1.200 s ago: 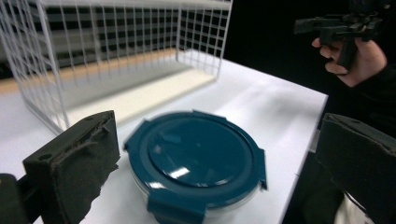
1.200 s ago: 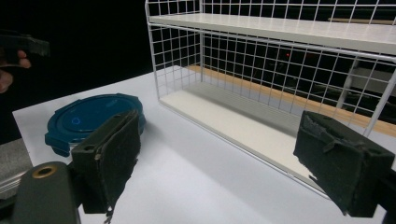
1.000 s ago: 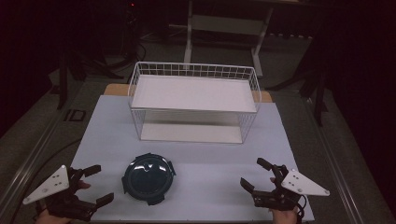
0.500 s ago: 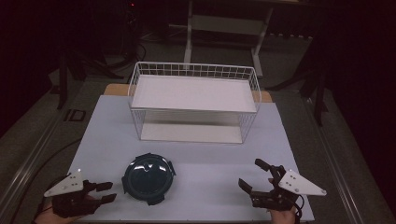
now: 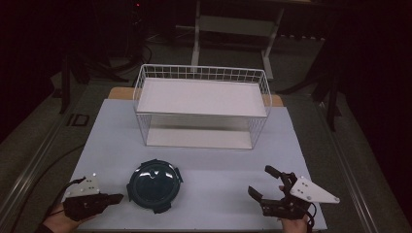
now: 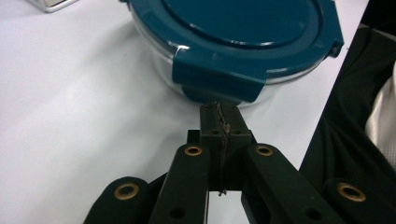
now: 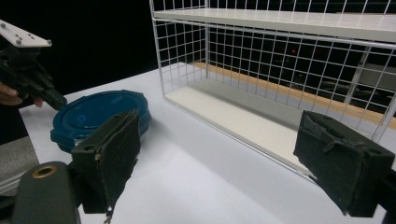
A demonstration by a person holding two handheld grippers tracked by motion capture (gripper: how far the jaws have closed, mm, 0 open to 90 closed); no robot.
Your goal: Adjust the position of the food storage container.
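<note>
The step in hand was the approach to the round glass container with the dark teal snap-lock lid (image 5: 155, 185), which sat on the white-covered bench (image 5: 204, 160) near its front edge, left of centre and well in front of the white wire 2-tier basket shelf (image 5: 201, 104). The left claw (image 5: 116, 198) lay low on the bench just left of the container; its jaws had just been closing and stood fully together with nothing between them, the tips just short of 1 of the lid's teal locking tabs (image 6: 219, 84) and apart from it. The right claw (image 5: 265, 183) rested near the bench's front right, jaws spread wide and empty, well apart from the container. By judgement, the next move called for the closed left tips to advance under or against that tab to lever it up, or for the jaws to reopen to grip it, while the right claw came in to steady the container. Count: 1 container, 1 lid, 1 shelf with 2 tiers, 2 claws.
</note>
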